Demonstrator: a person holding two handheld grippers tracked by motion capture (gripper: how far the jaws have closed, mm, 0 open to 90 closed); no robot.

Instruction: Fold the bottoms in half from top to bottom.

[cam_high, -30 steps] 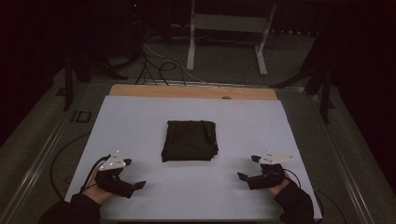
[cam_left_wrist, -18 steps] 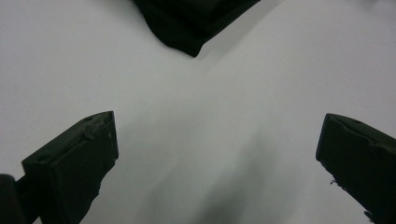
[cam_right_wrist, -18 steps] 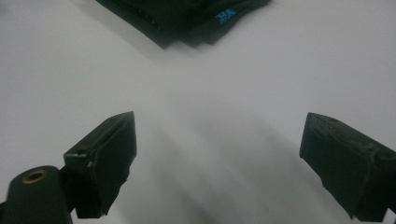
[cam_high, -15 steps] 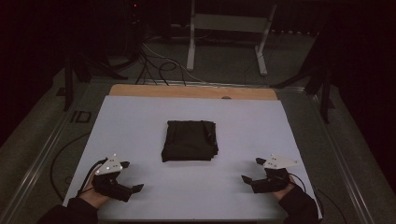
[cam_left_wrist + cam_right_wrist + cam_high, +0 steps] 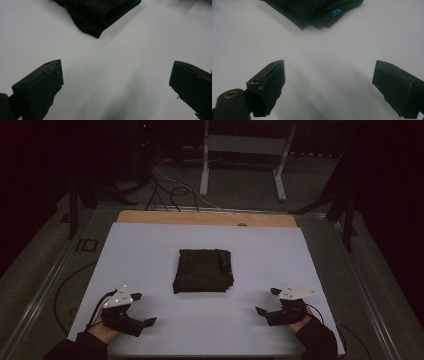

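A dark folded garment point(image 5: 203, 270) lies flat near the middle of a pale worktop point(image 5: 150, 245), forming a neat, roughly square stack with its edges lined up. The left tool point(image 5: 142, 310) rests near the front left corner of the worktop, held in a person's hand, with its two black jaws spread wide and nothing between them. The right tool point(image 5: 266, 301) sits near the front right corner, likewise spread wide and empty. Both tools are well apart from the garment, one on either side, each angled inward toward it. In the left gripper view, one corner of the dark cloth point(image 5: 97, 15) shows beyond the parted jaws, with bare worktop in between. In the right gripper view, the stacked layers of the fold show, along with a small blue mark point(image 5: 336, 11) near one edge. Judging from the tidy stack and the empty tools resting clear of it, the folding appears finished, with little or nothing left to do.
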